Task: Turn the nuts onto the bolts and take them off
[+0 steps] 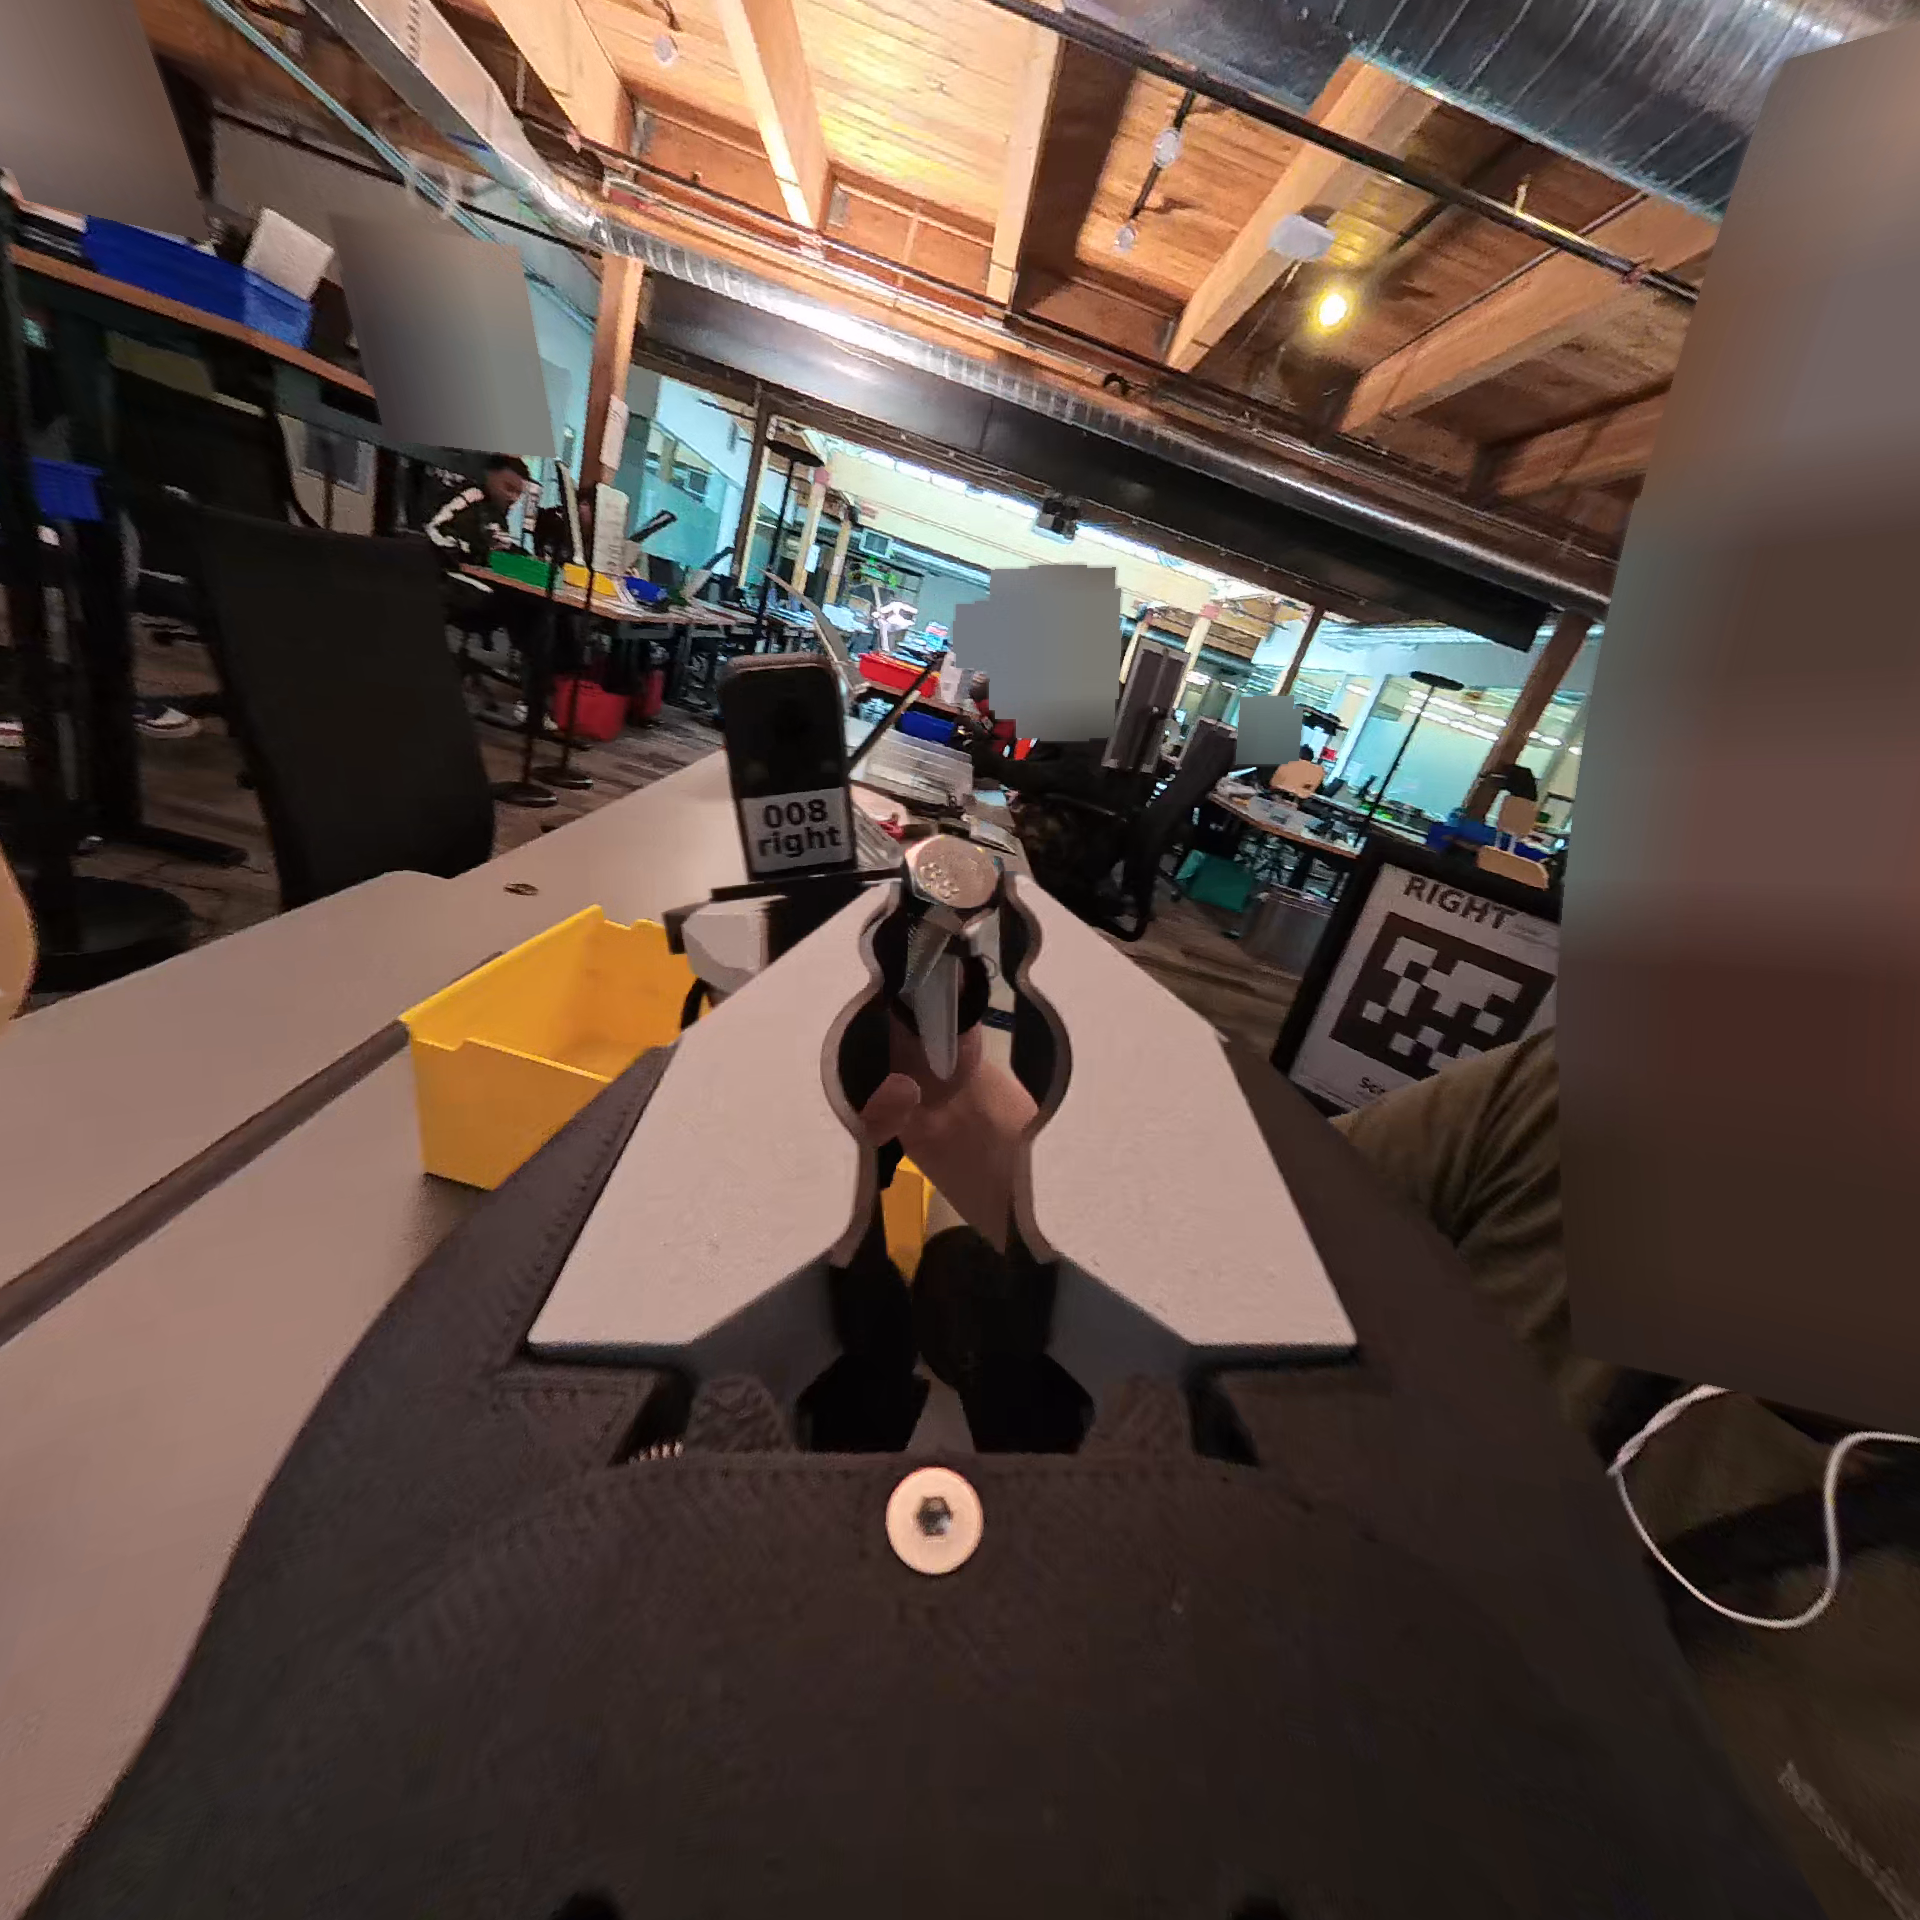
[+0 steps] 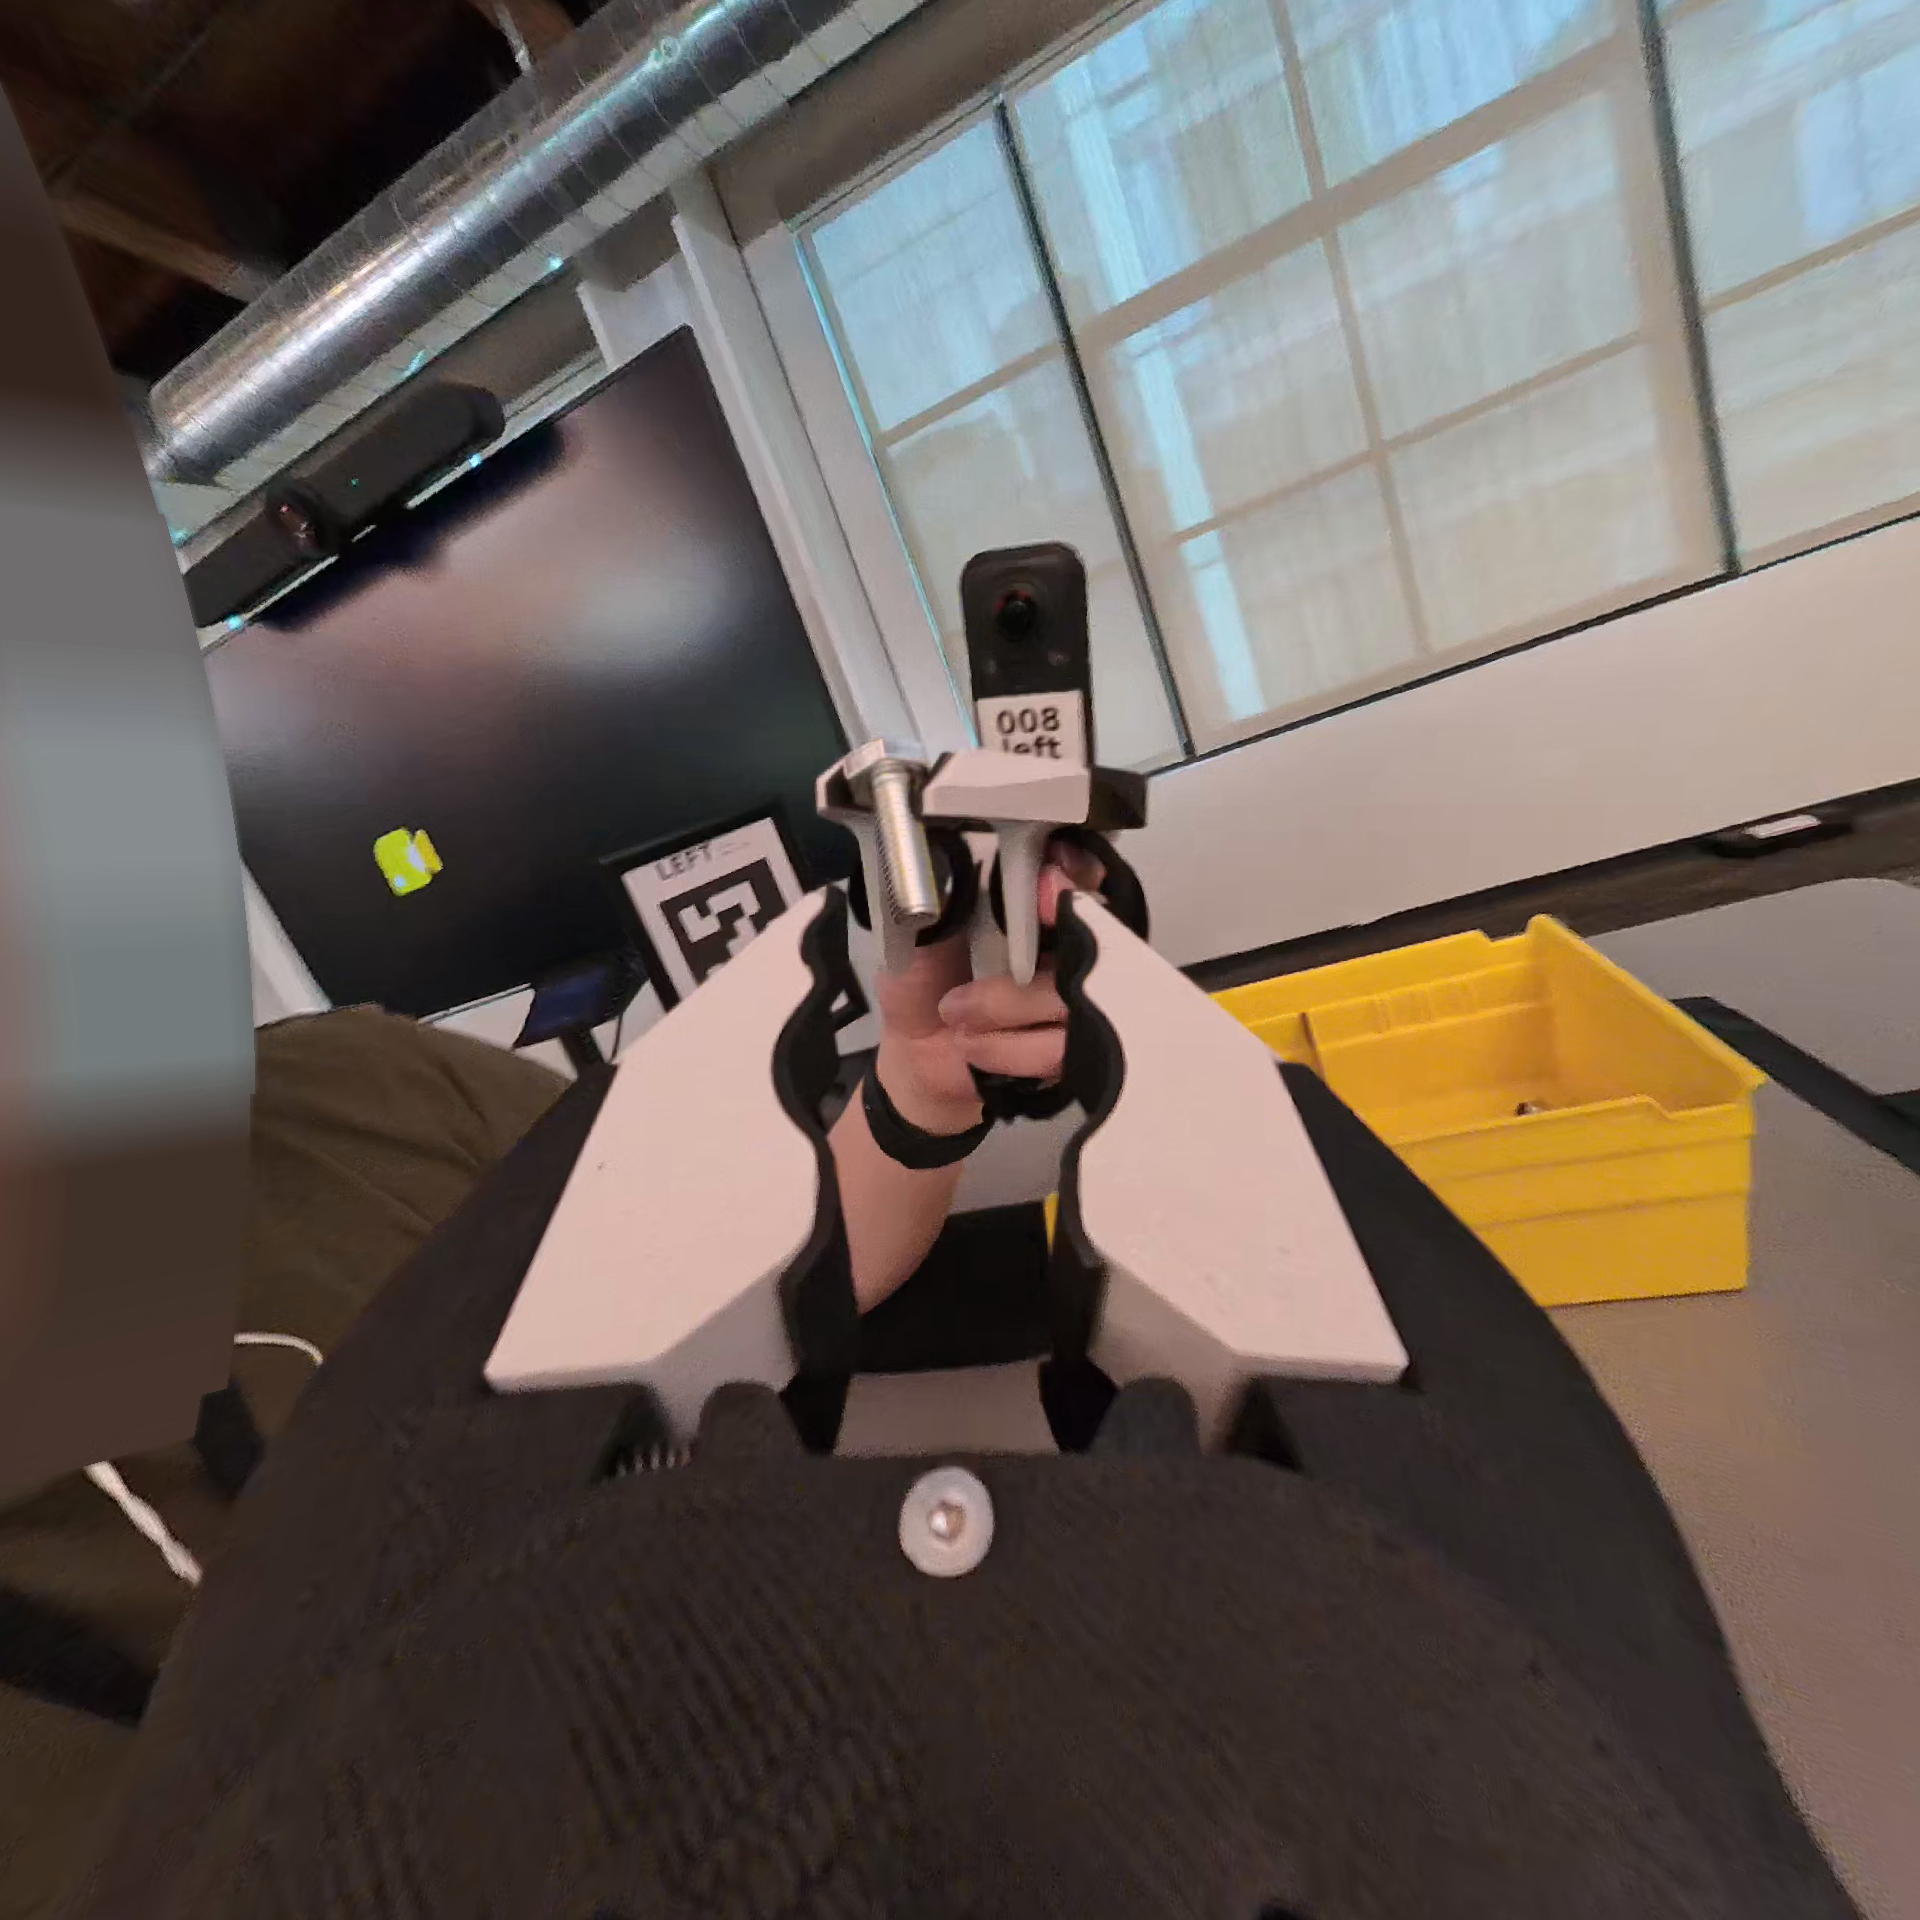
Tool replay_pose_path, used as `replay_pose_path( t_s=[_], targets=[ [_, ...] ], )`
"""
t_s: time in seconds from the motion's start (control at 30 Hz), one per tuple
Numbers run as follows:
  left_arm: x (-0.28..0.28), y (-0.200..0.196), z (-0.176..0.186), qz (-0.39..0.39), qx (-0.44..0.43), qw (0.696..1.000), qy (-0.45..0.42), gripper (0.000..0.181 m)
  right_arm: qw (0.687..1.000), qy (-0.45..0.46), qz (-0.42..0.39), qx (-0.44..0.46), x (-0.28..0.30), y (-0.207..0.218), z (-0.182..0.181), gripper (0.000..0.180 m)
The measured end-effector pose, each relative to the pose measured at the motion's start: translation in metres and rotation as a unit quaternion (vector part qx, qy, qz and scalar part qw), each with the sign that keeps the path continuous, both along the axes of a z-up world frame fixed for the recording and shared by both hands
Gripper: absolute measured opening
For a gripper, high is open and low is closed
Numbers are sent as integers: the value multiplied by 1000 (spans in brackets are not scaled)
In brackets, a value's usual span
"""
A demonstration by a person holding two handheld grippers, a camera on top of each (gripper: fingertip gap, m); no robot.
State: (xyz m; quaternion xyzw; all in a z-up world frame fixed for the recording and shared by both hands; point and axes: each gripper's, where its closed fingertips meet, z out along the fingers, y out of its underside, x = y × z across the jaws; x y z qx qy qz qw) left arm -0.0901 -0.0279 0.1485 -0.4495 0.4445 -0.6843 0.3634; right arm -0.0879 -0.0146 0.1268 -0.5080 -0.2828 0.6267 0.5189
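- Your left gripper (image 1: 951, 904) is clamped on the bolt (image 1: 940, 935): hex head sits at the fingertips, threaded shank hangs down between the jaws.
- Right wrist view shows the same bolt (image 2: 902, 852) ahead of your right gripper's tips, shank pointing down, held at the head by the left gripper (image 2: 914, 795).
- Your right gripper (image 2: 951, 935) has its jaws parted and nothing between them.
- No nut on the shank.
- Yellow bin (image 2: 1558, 1101) sits on the table (image 2: 1766, 1455), to the right of the right jaws.

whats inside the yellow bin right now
In the right wrist view the yellow bin shows inner dividers and one small dark metallic piece on its floor; too small to identify. The near wall hides the front of the floor, and the right tongs cover its left end.
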Motion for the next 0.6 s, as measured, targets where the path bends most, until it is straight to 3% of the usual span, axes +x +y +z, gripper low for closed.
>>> replay_pose_path(
  t_s=[0.1, 0.17, 0.27, 0.33, 0.4, 0.5, 0.6],
  targets=[
    [0, -5, -5, -22, -8, 1000, -14, 15, 999, -12, 53, 0, -11, -12, -7, 31],
    [3, -5, -11, -30, -10, 999, -7, 15, 998, -19, 60, 3, -15, -13, -12, 9],
    [2, -5, -15, -40, -11, 999, -10, 16, 998, -29, 45, 29, -13, -12, -13, 6],
    [0, -5, -22, -41, 17, 999, 13, 16, 996, -75, 42, 25, -14, -13, -21, 7],
    [-1, -3, -33, -19, 66, 996, 52, 29, 990, -140, 1, 27, -10, -6, -32, 6],
    [-2, 6, -53, 57, 161, 977, 125, 51, 959, -269, -77, 53, 1, 5, -54, 7],
    [-3, 9, -66, 102, 242, 949, 175, 55, 922, -362, -116, 74, 9, 3, -66, 7]
  ],
)
